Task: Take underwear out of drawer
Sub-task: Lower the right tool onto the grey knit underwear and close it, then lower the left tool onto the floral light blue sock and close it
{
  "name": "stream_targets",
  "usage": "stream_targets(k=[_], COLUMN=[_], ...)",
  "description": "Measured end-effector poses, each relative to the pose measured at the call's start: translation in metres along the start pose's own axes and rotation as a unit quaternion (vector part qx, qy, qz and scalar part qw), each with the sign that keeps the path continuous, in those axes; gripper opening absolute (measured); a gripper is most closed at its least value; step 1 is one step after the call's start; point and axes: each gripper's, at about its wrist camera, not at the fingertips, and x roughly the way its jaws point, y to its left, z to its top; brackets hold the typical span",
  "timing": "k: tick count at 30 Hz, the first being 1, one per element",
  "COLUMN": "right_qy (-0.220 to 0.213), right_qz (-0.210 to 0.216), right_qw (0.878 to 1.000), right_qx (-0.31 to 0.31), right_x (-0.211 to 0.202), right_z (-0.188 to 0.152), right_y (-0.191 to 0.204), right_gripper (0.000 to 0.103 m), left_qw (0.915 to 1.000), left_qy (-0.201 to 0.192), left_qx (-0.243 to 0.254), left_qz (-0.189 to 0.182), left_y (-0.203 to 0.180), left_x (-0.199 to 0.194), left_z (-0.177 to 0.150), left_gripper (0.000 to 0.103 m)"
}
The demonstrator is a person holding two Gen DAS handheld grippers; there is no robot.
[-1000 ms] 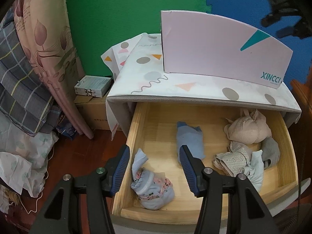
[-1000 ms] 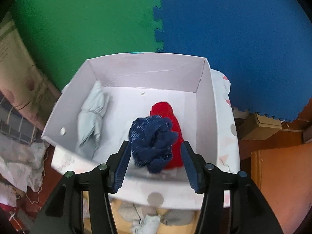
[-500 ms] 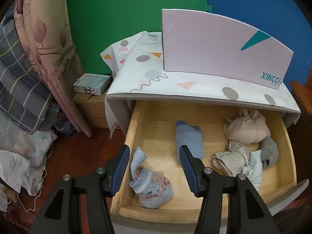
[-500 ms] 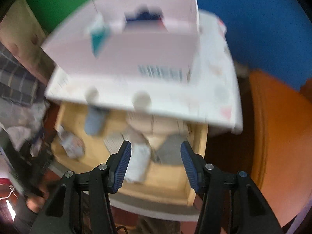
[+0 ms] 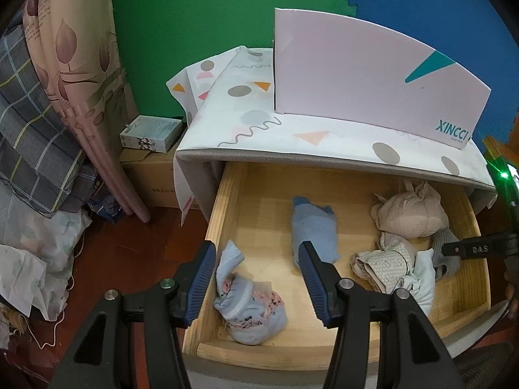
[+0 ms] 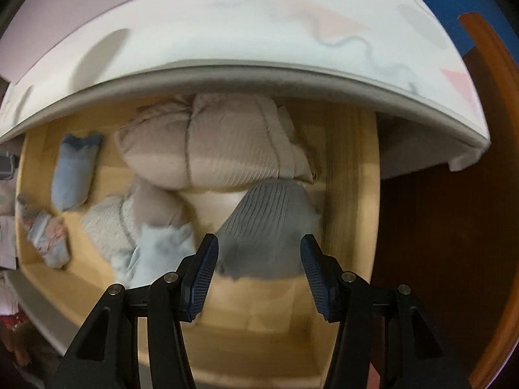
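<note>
- Green and blue foam mats back a small cabinet with a patterned cover (image 5: 259, 136), a pink box (image 5: 363, 74) on top, and the wooden drawer (image 5: 227, 214) pulled open under it.
- Underwear left in the drawer: a grey ribbed piece (image 6: 269, 223) at the right end, a beige bundle (image 6: 220, 146) behind it, a pale blue piece (image 6: 155, 246), a blue folded one (image 5: 314, 230) mid-drawer, and a floral bundle (image 5: 246, 304) at front left.
- Right claw (image 6: 258, 259) is wide open and empty, framing the grey piece, apparently not touching it yet. Looks like the next grab to me: go lower and pinch the thick fold, not a loose edge.
- Left claw (image 5: 256, 269) is also wide open and holding nothing, hovering above the floral bundle.
- Watch the cover's overhang above the beige bundle and the drawer's right wall just beside the grey piece. I'd lift up and toward the front, where it's open.
</note>
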Motion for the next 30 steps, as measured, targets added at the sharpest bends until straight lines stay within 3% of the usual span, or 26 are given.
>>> stream_targets(k=[7, 11, 13, 20, 30], right_qy=[0.004, 0.014, 0.022, 0.049, 0.100], right_qz=[-0.036, -0.056, -0.074, -0.083, -0.032], right_qw=[0.999, 0.997, 0.995, 0.991, 0.993], right_qx=[-0.025, -0.053, -0.068, -0.091, -0.059], right_x=[0.022, 0.031, 0.037, 0.043, 0.041], right_z=[0.009, 0.008, 0.006, -0.002, -0.028], right_y=[0.004, 0.013, 0.021, 0.026, 0.010], right_gripper=[0.061, 0.073, 0.073, 0.056, 0.047], left_qw=[1.0000, 1.0000, 0.9999, 0.9999, 0.9997], left_qy=[0.005, 0.008, 0.009, 0.011, 0.021], left_qx=[-0.002, -0.005, -0.006, -0.011, -0.011], left_qz=[-0.002, -0.001, 0.001, 0.002, -0.003], left_y=[0.000, 0.000, 0.001, 0.003, 0.003], left_x=[0.002, 0.003, 0.004, 0.005, 0.009], left_z=[0.001, 0.001, 0.001, 0.001, 0.001], left_gripper=[0.054, 0.054, 0.054, 0.054, 0.054])
